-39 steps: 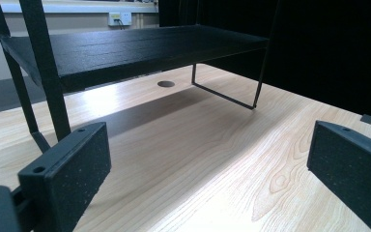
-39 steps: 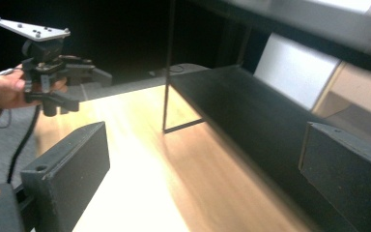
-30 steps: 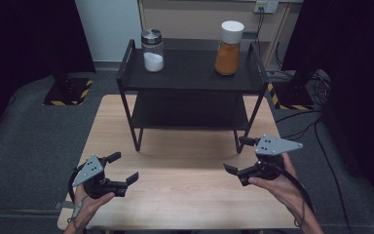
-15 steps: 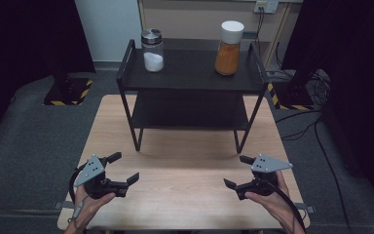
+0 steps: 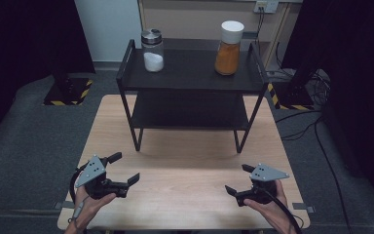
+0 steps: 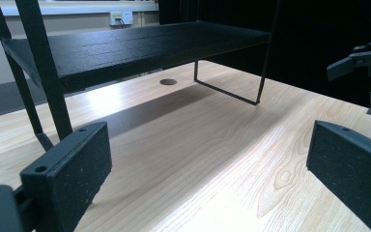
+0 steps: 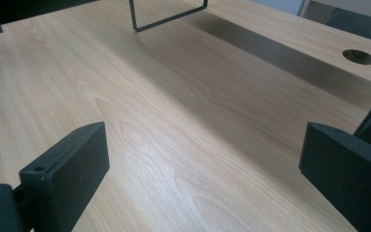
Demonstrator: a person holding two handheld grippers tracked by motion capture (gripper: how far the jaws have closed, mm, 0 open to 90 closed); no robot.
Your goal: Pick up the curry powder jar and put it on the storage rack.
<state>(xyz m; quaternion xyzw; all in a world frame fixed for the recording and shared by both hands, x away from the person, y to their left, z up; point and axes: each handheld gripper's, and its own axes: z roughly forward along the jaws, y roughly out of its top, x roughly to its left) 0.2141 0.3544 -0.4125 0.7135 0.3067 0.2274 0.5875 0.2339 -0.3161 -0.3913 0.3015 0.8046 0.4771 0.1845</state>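
Two hands hold the left gripper (image 5: 125, 168) and right gripper (image 5: 237, 179) low over the near edge of a wooden table (image 5: 190, 165), jaws wide apart and empty, well short of a black shelf (image 5: 190, 73) carrying a jar of white powder (image 5: 153, 50) and a jar of orange powder (image 5: 229, 41).

Both grippers are matt black. The left gripper (image 5: 125, 169) carries a grey three-cornered plate with small dark dots behind its fingers, and a black cable loops out behind the body. The right gripper (image 5: 239, 178) bears the same grey plate, a thick black cable trailing back from it. Close up, the left gripper's fingers (image 6: 79, 164) are flat rectangular blocks — grainy, speckled pads on the inner faces, a small screw hole near each outer edge. The right gripper's fingers (image 7: 75, 159) match.
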